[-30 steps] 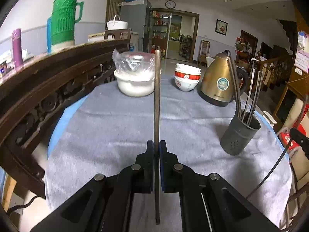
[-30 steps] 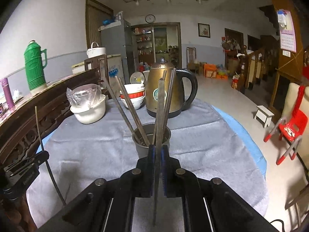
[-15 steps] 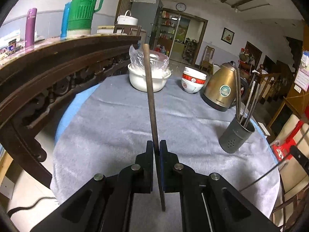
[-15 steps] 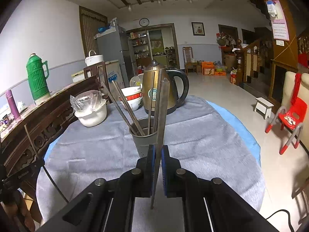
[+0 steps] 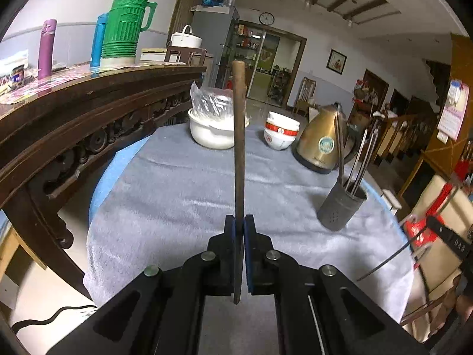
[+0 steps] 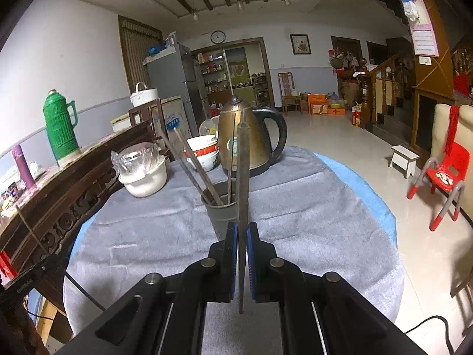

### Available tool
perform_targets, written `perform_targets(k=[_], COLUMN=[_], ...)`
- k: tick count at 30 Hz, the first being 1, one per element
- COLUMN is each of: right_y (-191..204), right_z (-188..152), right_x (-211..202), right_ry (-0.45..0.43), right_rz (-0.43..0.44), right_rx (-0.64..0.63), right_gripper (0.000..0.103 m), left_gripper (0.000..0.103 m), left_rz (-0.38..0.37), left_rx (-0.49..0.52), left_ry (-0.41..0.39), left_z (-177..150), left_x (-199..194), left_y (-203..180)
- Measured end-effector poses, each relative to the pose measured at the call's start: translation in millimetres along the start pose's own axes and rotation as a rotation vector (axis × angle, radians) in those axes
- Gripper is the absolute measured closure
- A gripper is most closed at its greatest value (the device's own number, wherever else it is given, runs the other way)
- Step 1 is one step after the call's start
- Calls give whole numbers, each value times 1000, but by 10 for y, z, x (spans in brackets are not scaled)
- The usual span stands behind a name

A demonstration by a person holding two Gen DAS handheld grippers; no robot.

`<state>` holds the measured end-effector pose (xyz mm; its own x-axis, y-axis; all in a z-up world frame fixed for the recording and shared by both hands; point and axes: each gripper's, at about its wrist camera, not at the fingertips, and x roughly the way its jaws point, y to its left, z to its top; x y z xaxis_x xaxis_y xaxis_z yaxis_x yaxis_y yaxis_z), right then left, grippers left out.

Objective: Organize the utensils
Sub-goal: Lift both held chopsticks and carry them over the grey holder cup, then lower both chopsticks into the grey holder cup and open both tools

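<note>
My left gripper [image 5: 239, 227] is shut on a brown chopstick [image 5: 239, 136] that stands nearly upright above the grey tablecloth. My right gripper [image 6: 240, 233] is shut on a second, greyish chopstick [image 6: 243, 174], held upright just in front of the dark grey utensil holder [image 6: 223, 211]. The holder has several chopsticks in it and also shows in the left wrist view [image 5: 341, 207], to the right of my left gripper. The right gripper with its chopstick appears at the right edge of the left wrist view [image 5: 443, 230].
On the round table [image 5: 177, 189] stand a gold kettle [image 5: 320, 145], stacked red-and-white bowls [image 5: 279, 134] and a white pot with a plastic bag [image 5: 211, 124]. A carved wooden sideboard [image 5: 74, 124] with a green thermos [image 5: 125, 23] runs along the left. A red chair [image 6: 443, 177] stands right.
The left gripper has swung its chopstick back to upright and shifted its view a little right. The right gripper has pulled back and risen slightly from the holder, still holding its chopstick.
</note>
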<state>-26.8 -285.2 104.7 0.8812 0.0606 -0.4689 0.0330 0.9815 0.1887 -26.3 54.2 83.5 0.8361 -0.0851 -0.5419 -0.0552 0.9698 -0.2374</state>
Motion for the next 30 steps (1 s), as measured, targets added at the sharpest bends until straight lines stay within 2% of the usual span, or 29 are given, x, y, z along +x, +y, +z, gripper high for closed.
perform_targets(k=[12,22,30], right_y=[-177,-196,-174], right_z=[167,407,480], right_x=[-122,-185,-121], right_ry=[-44,-89,-74], right_rz=[20,61,73], right_rx=[75,98,90], right_gripper=[96,96,96], left_gripper=[98,98,98], left_rz=[-73,-184,-124], left_rx=[-69,-120,-67], left_ry=[-59,-40,49], left_z=[313,645,638], left_x=[-35,173,578], left_y=[-132,-451,-807])
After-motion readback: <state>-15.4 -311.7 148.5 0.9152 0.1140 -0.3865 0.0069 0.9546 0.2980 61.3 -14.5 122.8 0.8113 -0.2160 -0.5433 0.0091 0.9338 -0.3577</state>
